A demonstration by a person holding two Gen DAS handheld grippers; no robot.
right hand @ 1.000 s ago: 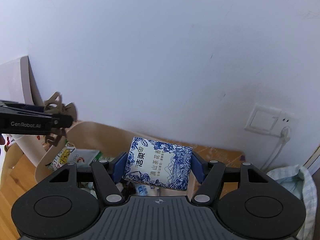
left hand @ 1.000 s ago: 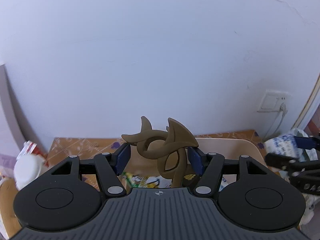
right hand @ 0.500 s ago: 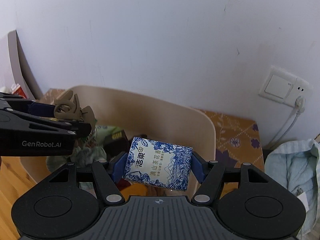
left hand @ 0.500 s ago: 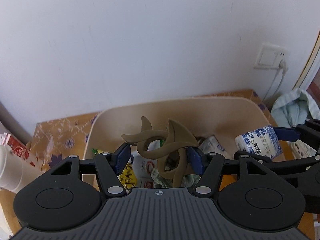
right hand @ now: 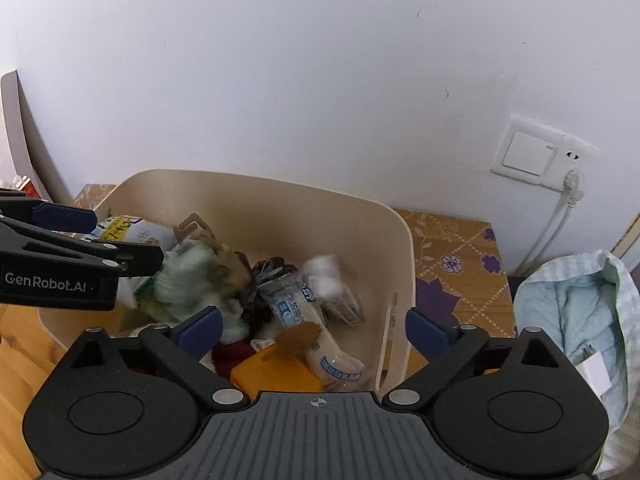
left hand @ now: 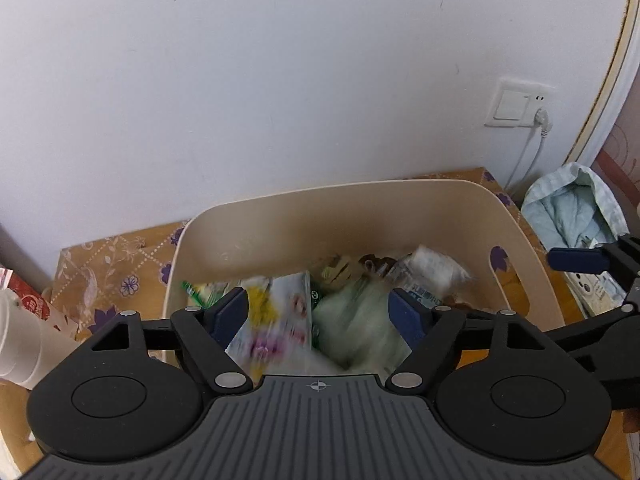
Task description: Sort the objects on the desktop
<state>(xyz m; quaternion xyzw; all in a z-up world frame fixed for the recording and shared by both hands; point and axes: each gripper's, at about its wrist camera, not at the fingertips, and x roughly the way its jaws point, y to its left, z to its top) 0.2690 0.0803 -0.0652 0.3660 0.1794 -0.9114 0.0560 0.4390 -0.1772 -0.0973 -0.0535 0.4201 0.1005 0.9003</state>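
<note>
White wall behind our bench; over the cream bin (left hand: pixel 280 216) both our left tool (left hand: pixel 318 314) and right tool (right hand: pixel 312 326) are opening, holding nothing.

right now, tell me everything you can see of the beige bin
The beige bin looks like smooth matte plastic, with rounded corners, tall walls and a slot handle cut in one side wall. It stands upright on a wooden table by the white wall, open-topped and crowded with packets, wrappers and a plastic bottle. Both grippers hover above it, touching nothing.

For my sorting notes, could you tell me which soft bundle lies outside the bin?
The pale blue checked bundle, right of the bin; the greenish bundle lies inside it.
</note>
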